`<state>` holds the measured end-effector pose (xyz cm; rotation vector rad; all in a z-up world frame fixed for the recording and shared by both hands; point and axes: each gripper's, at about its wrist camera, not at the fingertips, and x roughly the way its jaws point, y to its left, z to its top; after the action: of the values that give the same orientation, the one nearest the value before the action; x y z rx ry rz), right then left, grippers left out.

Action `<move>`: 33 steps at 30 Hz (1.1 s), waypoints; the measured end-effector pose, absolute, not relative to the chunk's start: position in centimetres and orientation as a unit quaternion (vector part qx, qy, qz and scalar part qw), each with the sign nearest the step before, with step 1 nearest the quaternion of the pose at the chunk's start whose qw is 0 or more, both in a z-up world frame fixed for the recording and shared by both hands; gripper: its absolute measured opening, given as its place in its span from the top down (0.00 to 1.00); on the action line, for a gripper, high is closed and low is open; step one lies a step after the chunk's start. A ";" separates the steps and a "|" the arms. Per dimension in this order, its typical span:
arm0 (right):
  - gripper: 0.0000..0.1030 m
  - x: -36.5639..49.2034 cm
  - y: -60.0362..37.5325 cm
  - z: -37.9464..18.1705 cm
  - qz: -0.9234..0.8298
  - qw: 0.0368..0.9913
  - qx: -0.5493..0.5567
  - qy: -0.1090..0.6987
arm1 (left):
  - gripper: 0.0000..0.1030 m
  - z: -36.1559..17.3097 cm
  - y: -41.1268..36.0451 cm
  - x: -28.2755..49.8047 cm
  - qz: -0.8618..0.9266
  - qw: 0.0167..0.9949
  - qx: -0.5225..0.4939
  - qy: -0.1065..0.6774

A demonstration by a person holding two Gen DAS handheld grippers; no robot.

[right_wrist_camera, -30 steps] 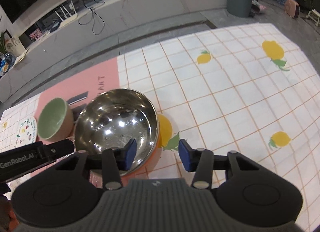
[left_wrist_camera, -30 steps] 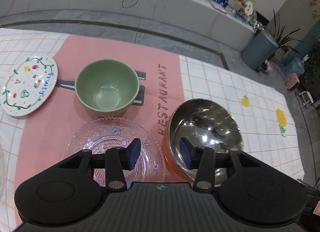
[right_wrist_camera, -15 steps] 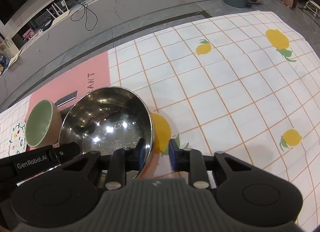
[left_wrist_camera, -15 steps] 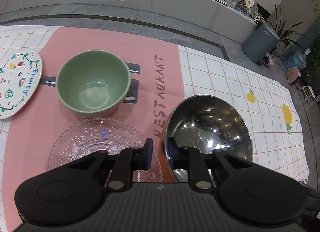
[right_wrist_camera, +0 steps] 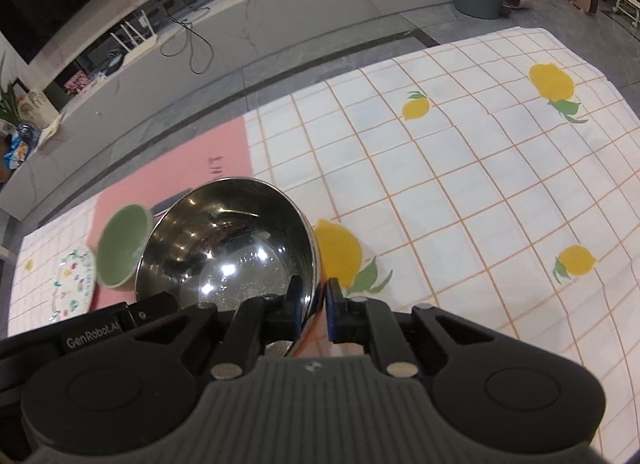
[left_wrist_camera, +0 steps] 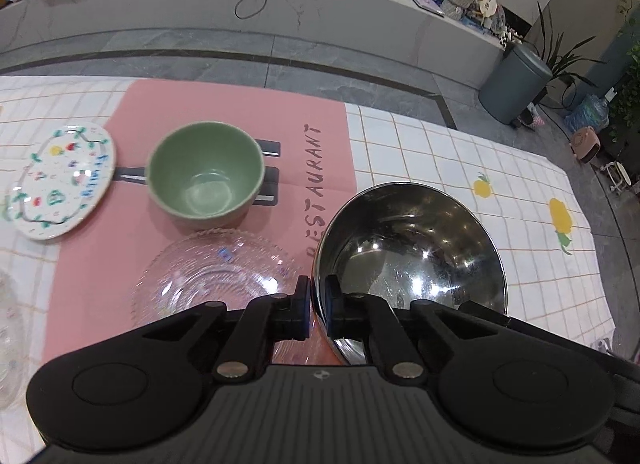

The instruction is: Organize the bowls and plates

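A steel bowl (left_wrist_camera: pixel 412 252) with an orange outside is gripped at its rim from two sides. My left gripper (left_wrist_camera: pixel 317 310) is shut on its left rim. My right gripper (right_wrist_camera: pixel 313 310) is shut on its right rim (right_wrist_camera: pixel 314 264). The bowl looks lifted and tilted. A green bowl (left_wrist_camera: pixel 205 173) stands on the pink mat, also in the right wrist view (right_wrist_camera: pixel 122 246). A clear glass plate (left_wrist_camera: pixel 212 278) lies in front of it. A painted white plate (left_wrist_camera: pixel 60 179) lies at the left, also in the right wrist view (right_wrist_camera: pixel 74 284).
A pink mat (left_wrist_camera: pixel 248 119) lies on a white checked tablecloth with lemon prints (right_wrist_camera: pixel 460 191). Another clear glass dish (left_wrist_camera: pixel 8 340) shows at the left edge. The far table edge drops to a grey floor. A grey bin (left_wrist_camera: pixel 514 83) stands far right.
Both grippers went from open to shut on the steel bowl's rim. The bowl has risen and tilted a little.
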<state>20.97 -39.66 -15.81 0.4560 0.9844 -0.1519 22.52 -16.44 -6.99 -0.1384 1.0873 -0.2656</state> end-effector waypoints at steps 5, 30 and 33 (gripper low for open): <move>0.91 17.8 -38.2 -13.4 -0.054 0.860 0.212 0.462 | 0.93 -4.8 -14.6 19.2 -0.115 0.850 -0.057 0.511; 0.90 5.2 -24.1 -9.9 0.080 0.860 0.146 0.483 | 0.92 -1.6 0.5 6.0 -0.032 0.856 -0.097 0.507; 0.90 5.0 -22.2 -10.1 0.101 0.853 0.143 0.491 | 0.91 -2.3 2.6 5.4 -0.018 0.847 -0.116 0.518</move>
<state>4.98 -22.21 -10.14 0.3001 1.0332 0.2117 5.35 2.63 -2.26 -0.2437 1.0931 -0.0370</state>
